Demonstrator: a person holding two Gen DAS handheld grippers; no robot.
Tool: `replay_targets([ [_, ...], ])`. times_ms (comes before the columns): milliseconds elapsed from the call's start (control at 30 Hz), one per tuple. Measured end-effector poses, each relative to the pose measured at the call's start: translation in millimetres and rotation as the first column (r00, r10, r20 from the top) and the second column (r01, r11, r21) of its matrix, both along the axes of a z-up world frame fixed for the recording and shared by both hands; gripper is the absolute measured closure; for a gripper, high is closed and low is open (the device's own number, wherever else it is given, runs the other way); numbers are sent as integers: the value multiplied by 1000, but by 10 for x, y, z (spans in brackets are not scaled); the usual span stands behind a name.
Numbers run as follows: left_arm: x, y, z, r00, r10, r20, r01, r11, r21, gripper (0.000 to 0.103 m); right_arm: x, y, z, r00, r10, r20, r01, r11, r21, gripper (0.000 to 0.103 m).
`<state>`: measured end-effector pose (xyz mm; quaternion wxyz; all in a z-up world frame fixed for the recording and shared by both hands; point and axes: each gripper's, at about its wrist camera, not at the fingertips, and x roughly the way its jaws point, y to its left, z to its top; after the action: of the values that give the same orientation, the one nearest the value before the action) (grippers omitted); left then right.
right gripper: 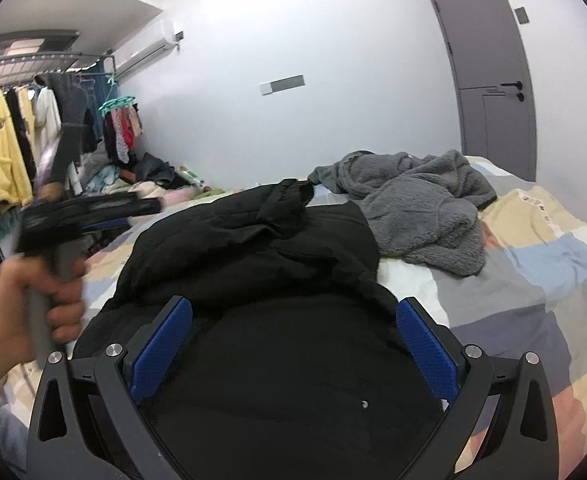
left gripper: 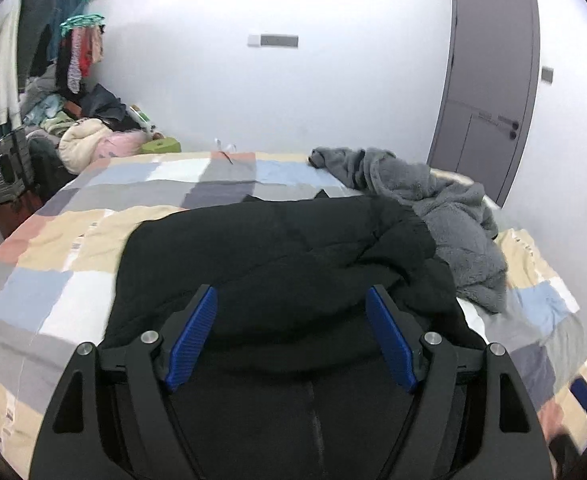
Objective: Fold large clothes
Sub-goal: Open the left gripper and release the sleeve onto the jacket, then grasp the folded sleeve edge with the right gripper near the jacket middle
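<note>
Bed (left gripper: pixel 53 248) w/ black coat (left gripper: pixel 277 248), grey fleece (left gripper: pixel 445 216); suitcase (left gripper: pixel 3 172) closed.

White walls (right gripper: pixel 333 20) all round, evenly lit. Grey door (right gripper: pixel 493 72) at upper right, closed. Air conditioner (right gripper: pixel 145 50) high at upper left, above a loaded clothes rack (right gripper: pixel 25 120). Patchwork-covered bed (left gripper: pixel 53 272) across the lower frame; silver suitcase (left gripper: pixel 1 172) at far left.

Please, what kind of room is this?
Most likely a bedroom at home: a bed with a patchwork cover, a rack of hanging clothes, and a wall air conditioner.
</note>
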<state>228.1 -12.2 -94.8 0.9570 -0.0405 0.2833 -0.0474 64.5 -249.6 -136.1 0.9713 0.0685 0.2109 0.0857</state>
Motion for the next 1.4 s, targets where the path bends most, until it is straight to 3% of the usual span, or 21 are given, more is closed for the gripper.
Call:
replay_targets([
  [133, -358, 303, -55, 1000, 22, 15, -21, 997, -71, 26, 39, 169, -13, 1000, 29, -6, -29, 999, -24, 0],
  [267, -648, 546, -215, 999, 52, 15, -50, 995, -89, 26, 156, 270, -22, 998, 51, -30, -51, 999, -11, 0],
  [400, -758, 707, -462, 997, 74, -12, -75, 993, -94, 26, 284, 320, 27, 997, 60, -41, -59, 998, 27, 0],
  [533, -771, 859, -578, 996, 90, -31, -93, 986, -138, 26, 477, 439, 76, 998, 57, -35, -58, 998, -15, 0],
  [733, -752, 944, -678, 996, 88, -14, -89, 987, -136, 26, 1065, 573, 71, 996, 72, -46, -75, 995, -66, 0],
  [900, -655, 1016, -826, 995, 96, -36, -100, 984, -146, 26, 1777, 491, -104, 988, 39, -150, -44, 999, -28, 0],
  [1067, -470, 1065, -925, 993, 102, -60, -110, 981, -161, 26, 2197, 391, -271, 989, 5, -145, -14, 998, -59, 0],
  [1267, -266, 1076, -1083, 989, 116, -90, -133, 969, -207, 26, 2438, 225, -408, 990, 51, -130, -43, 997, 60, 8],
  [1367, -187, 1037, -1150, 988, 105, -111, -129, 965, -229, 26, 2535, 258, -395, 987, 94, -129, -82, 992, 91, 19],
  [1400, -171, 1019, -1162, 988, 106, -111, -129, 966, -224, 26, 2546, 274, -384, 988, 102, -120, -92, 992, 85, 27],
])
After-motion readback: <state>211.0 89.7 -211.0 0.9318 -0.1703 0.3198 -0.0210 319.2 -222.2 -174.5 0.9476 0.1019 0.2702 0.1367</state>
